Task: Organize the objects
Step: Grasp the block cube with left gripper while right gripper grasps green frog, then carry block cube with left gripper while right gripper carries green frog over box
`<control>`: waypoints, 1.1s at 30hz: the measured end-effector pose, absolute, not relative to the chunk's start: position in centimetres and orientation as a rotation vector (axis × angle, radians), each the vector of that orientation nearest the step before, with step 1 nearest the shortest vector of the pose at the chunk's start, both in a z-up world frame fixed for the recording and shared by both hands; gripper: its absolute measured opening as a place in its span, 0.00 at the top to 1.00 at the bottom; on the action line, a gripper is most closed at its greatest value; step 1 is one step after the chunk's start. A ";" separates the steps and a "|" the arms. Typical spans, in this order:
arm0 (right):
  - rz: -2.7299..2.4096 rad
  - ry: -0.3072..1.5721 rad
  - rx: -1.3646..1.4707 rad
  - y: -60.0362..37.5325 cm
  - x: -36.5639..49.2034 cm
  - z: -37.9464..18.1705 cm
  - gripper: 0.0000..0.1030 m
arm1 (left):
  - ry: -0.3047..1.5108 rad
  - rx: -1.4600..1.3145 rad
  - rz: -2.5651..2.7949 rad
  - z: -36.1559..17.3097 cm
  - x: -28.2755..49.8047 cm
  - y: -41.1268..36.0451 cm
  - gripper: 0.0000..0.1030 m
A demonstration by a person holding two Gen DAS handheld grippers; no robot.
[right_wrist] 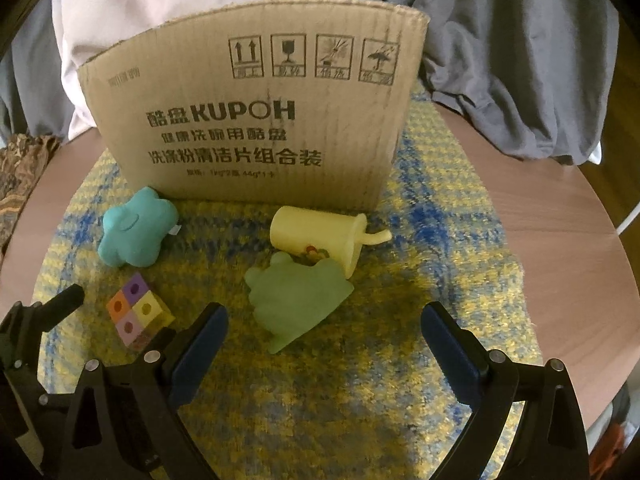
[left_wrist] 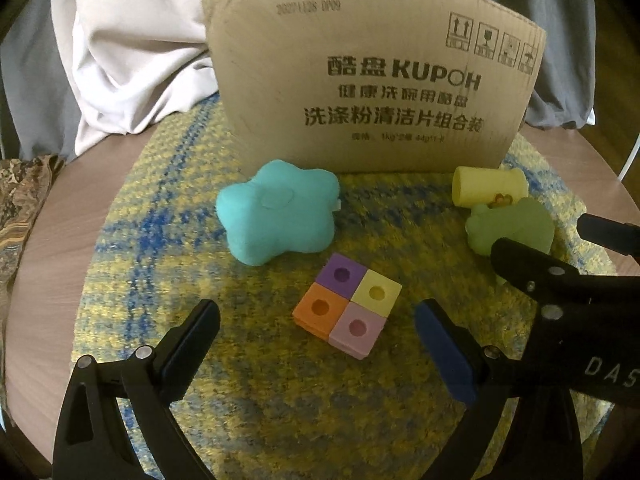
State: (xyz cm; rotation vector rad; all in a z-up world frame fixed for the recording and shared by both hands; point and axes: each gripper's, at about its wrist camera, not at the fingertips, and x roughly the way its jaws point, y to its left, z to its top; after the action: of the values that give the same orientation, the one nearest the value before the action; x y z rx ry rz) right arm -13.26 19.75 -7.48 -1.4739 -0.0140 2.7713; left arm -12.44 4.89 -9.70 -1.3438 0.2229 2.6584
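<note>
Your left gripper (left_wrist: 316, 340) hangs low over the mat with its jaws spread wide and nothing between them; the four-colour block (left_wrist: 347, 309) lies on the mat just ahead of that gap, its purple, yellow, orange and pink squares each showing a round hole on top. Your right gripper (right_wrist: 324, 336) is likewise released and empty; in the left wrist view its black arm reaches in from the right and hides part of the green toy (right_wrist: 296, 296). That green toy lies flat on the mat just ahead of your right fingers (right_wrist: 200, 344), nearer the left one; the yellow cup (right_wrist: 316, 234) lies on its side just behind it, touching or all but touching it, its rim and thin handle turned to the right.

Further out on the left, the teal star-shaped cushion (left_wrist: 278, 216) sits on the mat beyond the four-colour block, near it but apart; you can see a small white tag at its right edge.

Behind all four toys stands the cardboard box (left_wrist: 372, 92), upright, printed KUPOH with Chinese text and four handling symbols; its top edge is open. Everything rests on the yellow-and-blue woven mat (right_wrist: 440, 240), which lies on a round brown table (right_wrist: 560, 216); white and grey cloth (left_wrist: 132, 60) is heaped at the table's far side.
</note>
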 end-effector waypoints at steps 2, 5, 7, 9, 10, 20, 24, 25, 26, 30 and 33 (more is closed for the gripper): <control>2.771 -0.020 -1.481 19.6 -13.5 -7.8 0.06 | 0.224 -1.360 2.645 -10.0 -12.8 5.1 0.13; 2.771 -0.020 -1.492 19.5 -13.8 -8.2 0.09 | 0.222 -1.379 2.631 -10.4 -13.0 5.3 0.21; 2.770 -0.013 -1.503 19.4 -14.0 -8.6 0.14 | 0.223 -1.373 2.635 -10.4 -13.0 5.4 0.22; 2.766 0.000 -1.528 19.5 -14.3 -9.1 0.21 | 0.226 -1.367 2.632 -10.3 -12.9 5.6 0.27; 2.765 0.004 -1.539 19.5 -14.3 -9.2 0.26 | 0.223 -1.363 2.628 -10.3 -12.9 5.7 0.30; 2.790 0.034 -1.546 19.5 -14.0 -9.7 0.50 | 0.250 -1.327 2.617 -9.9 -12.0 5.8 0.49; 2.785 0.065 -1.537 20.0 -13.7 -9.6 0.50 | 0.253 -1.326 2.623 -9.8 -11.7 5.7 0.49; 2.784 0.071 -1.533 20.1 -13.6 -9.5 0.50 | 0.254 -1.324 2.625 -9.5 -11.3 6.0 0.49; 2.785 0.075 -1.530 20.2 -13.4 -9.5 0.50 | 0.254 -1.321 2.627 -9.4 -11.3 6.1 0.49; 2.791 0.089 -1.511 20.5 -12.9 -8.9 0.50 | 0.258 -1.304 2.639 -8.9 -11.8 5.9 0.49; 2.800 0.098 -1.495 20.8 -12.7 -8.3 0.50 | 0.252 -1.291 2.647 -8.3 -11.7 6.0 0.49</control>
State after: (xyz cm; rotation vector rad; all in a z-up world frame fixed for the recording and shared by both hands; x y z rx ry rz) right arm -12.73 20.77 -8.29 -1.4948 0.0977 2.7997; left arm -11.72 6.03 -8.28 -1.2911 0.2523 2.6467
